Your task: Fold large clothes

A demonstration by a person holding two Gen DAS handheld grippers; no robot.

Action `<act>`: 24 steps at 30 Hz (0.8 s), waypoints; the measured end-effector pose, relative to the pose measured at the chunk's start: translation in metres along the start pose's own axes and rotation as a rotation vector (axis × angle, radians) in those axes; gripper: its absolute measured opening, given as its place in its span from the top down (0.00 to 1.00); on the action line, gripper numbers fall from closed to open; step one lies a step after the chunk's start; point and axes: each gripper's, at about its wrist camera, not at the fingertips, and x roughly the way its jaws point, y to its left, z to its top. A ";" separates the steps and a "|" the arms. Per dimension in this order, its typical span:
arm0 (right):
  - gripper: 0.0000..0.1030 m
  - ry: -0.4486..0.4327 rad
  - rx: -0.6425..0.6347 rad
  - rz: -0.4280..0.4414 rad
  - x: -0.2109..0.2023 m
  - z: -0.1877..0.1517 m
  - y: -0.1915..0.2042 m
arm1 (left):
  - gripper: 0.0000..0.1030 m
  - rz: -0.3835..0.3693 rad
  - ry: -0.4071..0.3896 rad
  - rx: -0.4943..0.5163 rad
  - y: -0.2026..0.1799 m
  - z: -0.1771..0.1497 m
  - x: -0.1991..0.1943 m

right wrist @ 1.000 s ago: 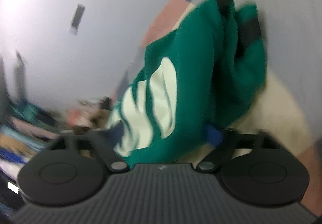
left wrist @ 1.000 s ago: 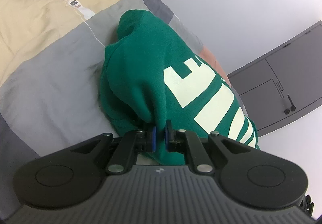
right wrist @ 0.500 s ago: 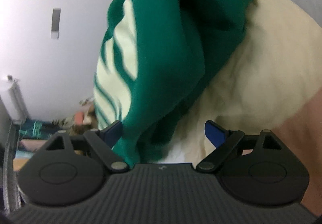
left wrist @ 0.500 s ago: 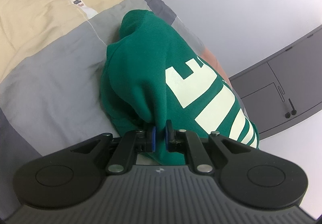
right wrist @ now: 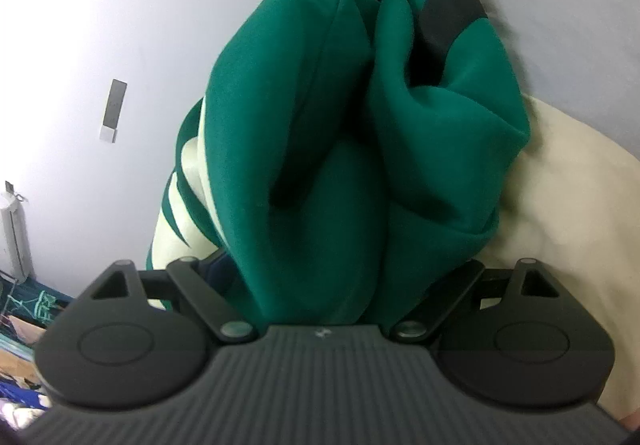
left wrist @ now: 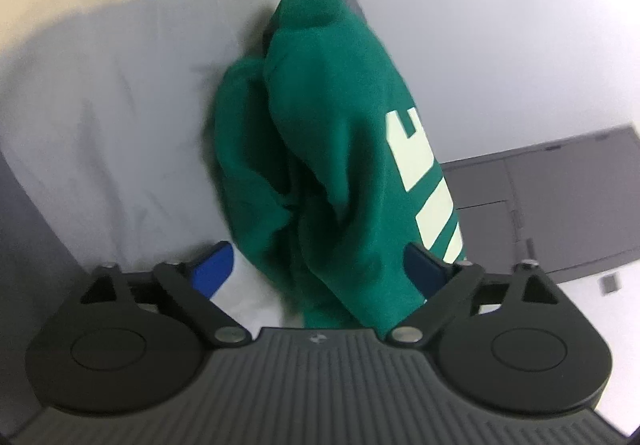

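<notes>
A green sweatshirt [left wrist: 328,133] with large cream letters [left wrist: 416,157] lies bunched in folds on a grey and beige bed cover [left wrist: 120,105]. My left gripper [left wrist: 318,267] has its jaws opening wide, and the near end of the sweatshirt lies loose between the blue pads [left wrist: 212,265]. In the right wrist view the same sweatshirt [right wrist: 304,117] shows a black cuff [right wrist: 444,17] at its far end. My right gripper [right wrist: 346,265] is open, and thick folds fill the gap and hide most of its pads.
The bed cover's cream patch [right wrist: 580,205] lies to the right of the sweatshirt. A pale wall [left wrist: 480,25] runs along the bed's far edge, with a dark grey cabinet [left wrist: 560,205] beside it. Clutter on the floor [right wrist: 24,309] sits at the right wrist view's lower left.
My left gripper, shut on the sweatshirt's edge before, has let go and its jaws have spread wide. My right gripper has sunk closer, so the fabric now fills its gap.
</notes>
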 end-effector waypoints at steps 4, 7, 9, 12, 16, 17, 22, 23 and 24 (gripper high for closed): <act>0.13 -0.002 -0.009 0.005 -0.003 -0.003 0.001 | 0.04 -0.002 -0.048 -0.103 0.018 0.009 0.011; 0.14 -0.004 -0.020 0.002 -0.002 -0.007 0.002 | 0.02 -0.064 -0.072 -0.149 0.023 0.015 0.017; 0.14 -0.003 -0.029 0.000 -0.002 -0.009 0.000 | 0.02 -0.106 -0.096 -0.157 0.023 0.018 0.018; 0.14 -0.005 -0.041 0.001 0.003 -0.010 0.002 | 0.02 -0.176 -0.117 -0.184 0.026 0.023 0.022; 0.13 -0.010 -0.064 0.007 0.005 -0.011 0.008 | 0.02 -0.171 -0.111 -0.181 0.023 0.033 0.039; 0.13 -0.008 -0.063 0.012 0.006 -0.010 0.008 | 0.03 -0.161 -0.109 -0.175 0.022 0.037 0.041; 0.13 -0.032 0.054 0.050 -0.002 0.006 0.001 | 0.09 -0.117 -0.115 -0.111 0.015 0.033 0.042; 0.13 -0.033 0.071 0.063 -0.002 0.009 0.001 | 0.17 -0.085 -0.112 -0.091 0.012 0.033 0.043; 0.11 -0.034 0.081 0.069 -0.001 0.011 0.000 | 0.23 -0.071 -0.111 -0.079 0.013 0.035 0.042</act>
